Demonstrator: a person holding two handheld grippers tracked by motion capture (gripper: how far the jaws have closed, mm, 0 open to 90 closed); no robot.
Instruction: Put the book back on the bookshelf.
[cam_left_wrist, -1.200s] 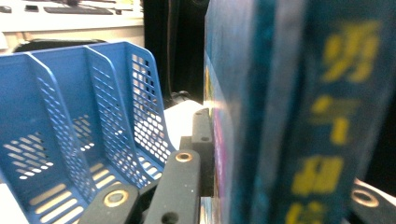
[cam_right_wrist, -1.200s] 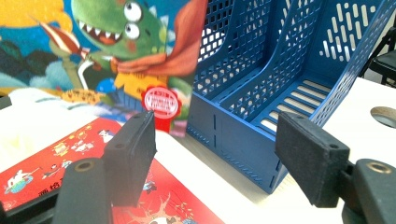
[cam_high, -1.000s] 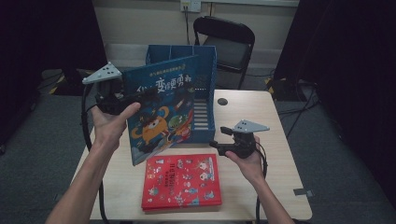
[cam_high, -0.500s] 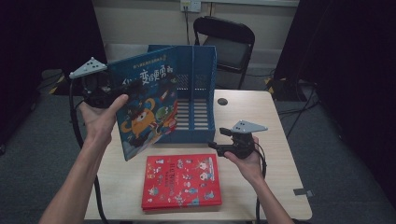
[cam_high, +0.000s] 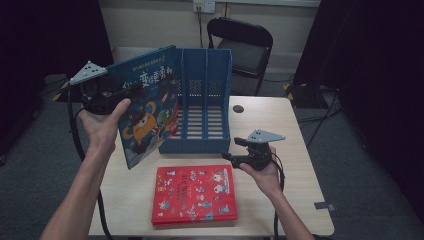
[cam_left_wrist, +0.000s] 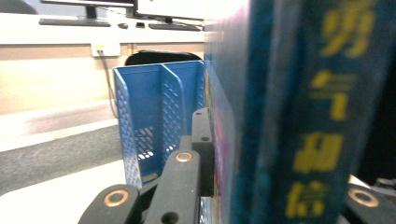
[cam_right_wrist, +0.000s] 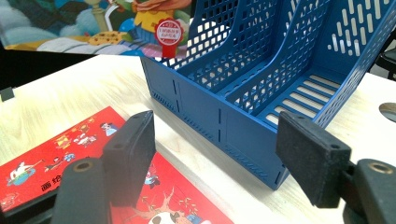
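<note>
My left gripper (cam_high: 122, 92) is shut on a blue picture book (cam_high: 147, 112), held upright and tilted in the air to the left of a blue file rack (cam_high: 202, 107). In the left gripper view the book's spine (cam_left_wrist: 299, 112) fills the right side, clamped between the jaws, with the rack (cam_left_wrist: 154, 121) beyond. A red picture book (cam_high: 195, 192) lies flat on the table in front of the rack. My right gripper (cam_high: 229, 150) hovers open beside the red book's right edge; its view shows wide-apart pads (cam_right_wrist: 133, 156) over the red book (cam_right_wrist: 56, 161) and the rack's front corner (cam_right_wrist: 243, 102).
The pale wooden table (cam_high: 295, 145) has a round cable hole (cam_high: 238, 108) right of the rack. A black folding chair (cam_high: 242, 42) stands behind the table. Cables trail from both grippers off the table's edges.
My left gripper has lifted the blue book up and to the left, away from the table. The right gripper and the red book stay where they were.
</note>
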